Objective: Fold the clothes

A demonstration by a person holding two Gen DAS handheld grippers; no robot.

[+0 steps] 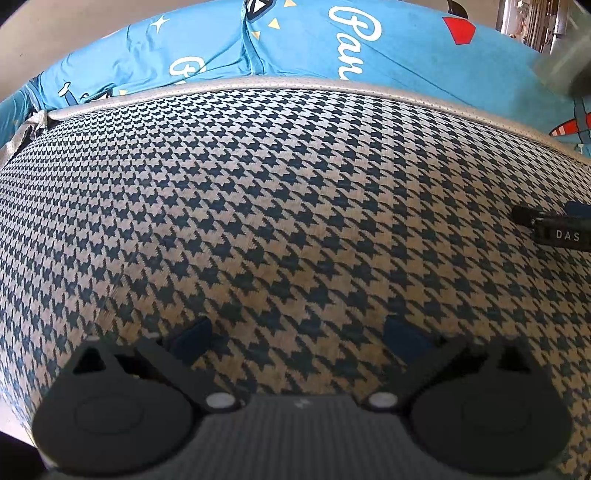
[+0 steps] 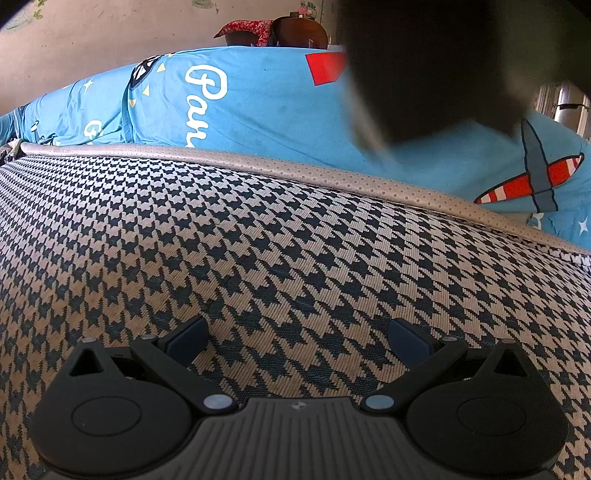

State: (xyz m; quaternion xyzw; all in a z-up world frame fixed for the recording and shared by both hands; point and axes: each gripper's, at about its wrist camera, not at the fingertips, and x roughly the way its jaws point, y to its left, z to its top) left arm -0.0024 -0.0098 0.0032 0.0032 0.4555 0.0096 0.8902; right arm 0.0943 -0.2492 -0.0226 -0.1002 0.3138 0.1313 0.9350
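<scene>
Two grippers hang over the same woven mat, each with its jaws spread wide and nothing between them. The left gripper [image 1: 299, 338] shows black linkage arms and dark blue pads [image 1: 192, 338] low in its own view, tilted down toward the cloth below. The right gripper [image 2: 299, 338] stands the same way, its blue pads [image 2: 410, 338] well apart above the weave. In the left view the black tip of the right gripper [image 1: 554, 227], lettered "DAS", pokes in from the right edge.

Under both lies a houndstooth mat of dark blue and tan woven fabric [image 1: 295, 203], filling most of each view and edged along its far side by a pale grey dotted binding strip [image 2: 258, 166]. Beyond that strip spreads a bright blue bed sheet printed with white script, stars, yellow triangles, red shapes and a red-and-white striped aeroplane [image 2: 258, 103]. It is creased on the left side and lies past the mat, well apart from both sets of pads.

A large dark blurred mass [image 2: 443, 55] fills the upper right of the right wrist view, too smeared to identify; whether it is clothing cannot be told. Behind the bed stands a pale, marked wall [image 2: 92, 37], with a brown wooden piece [image 2: 299, 31] and red patterned cloth [image 2: 247, 29] at its foot.
</scene>
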